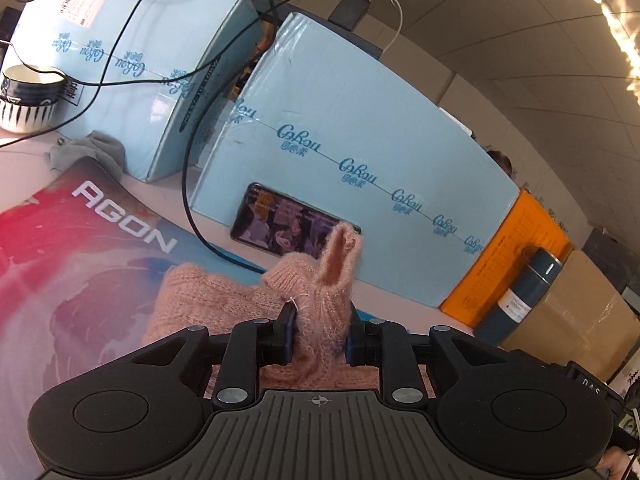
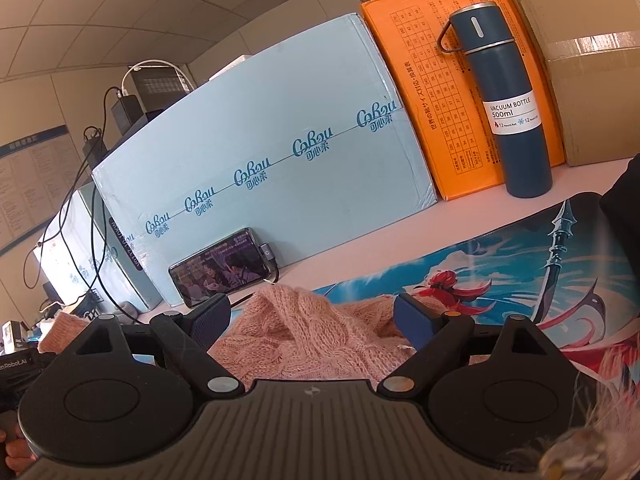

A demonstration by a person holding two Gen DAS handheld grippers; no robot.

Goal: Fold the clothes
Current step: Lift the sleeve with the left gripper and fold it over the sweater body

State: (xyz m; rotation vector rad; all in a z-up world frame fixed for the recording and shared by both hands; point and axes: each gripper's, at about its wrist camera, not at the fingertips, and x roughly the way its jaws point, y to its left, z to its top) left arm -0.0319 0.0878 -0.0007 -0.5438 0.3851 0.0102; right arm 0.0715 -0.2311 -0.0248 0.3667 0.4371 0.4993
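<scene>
I am working two handheld tools over a pale counter (image 2: 344, 252) covered partly by a large printed desk mat (image 1: 100, 264) in red, white and blue. My landmark is the big pale blue cardboard box (image 1: 360, 168) standing at the back of the counter, with a row of darker blue logos across its face.

To the left of that box, a stack of dark-and-white patterned bowls (image 1: 30, 98) sits near a second pale blue box (image 1: 132, 80), with black cables draped over both. A crumpled grey cloth (image 1: 90, 152) lies at the foot of the second box. A smartphone (image 1: 288, 226) with a lit screen leans against the lower front of the landmark box.

In front of the box, on the mat, lies the fuzzy pink knitted sweater (image 2: 304, 340). My left tool (image 1: 320, 330) pinches a raised fold of that sweater between its blue-padded fingers (image 1: 289, 330); a narrow flap of knit stands up from the grip, in front of the phone. My right tool (image 2: 312, 318) hovers just over the same sweater with its jaws spread wide, pads clear of the wool and nothing between them but the fabric lying below.

To the right of the box stands a flat orange carton (image 2: 444, 100) printed with a size table, then a tall dark blue vacuum bottle (image 2: 508, 112) with a white label, upright on the counter and touching the carton's face. A plain brown cardboard box (image 2: 592, 92) sits furthest right.
</scene>
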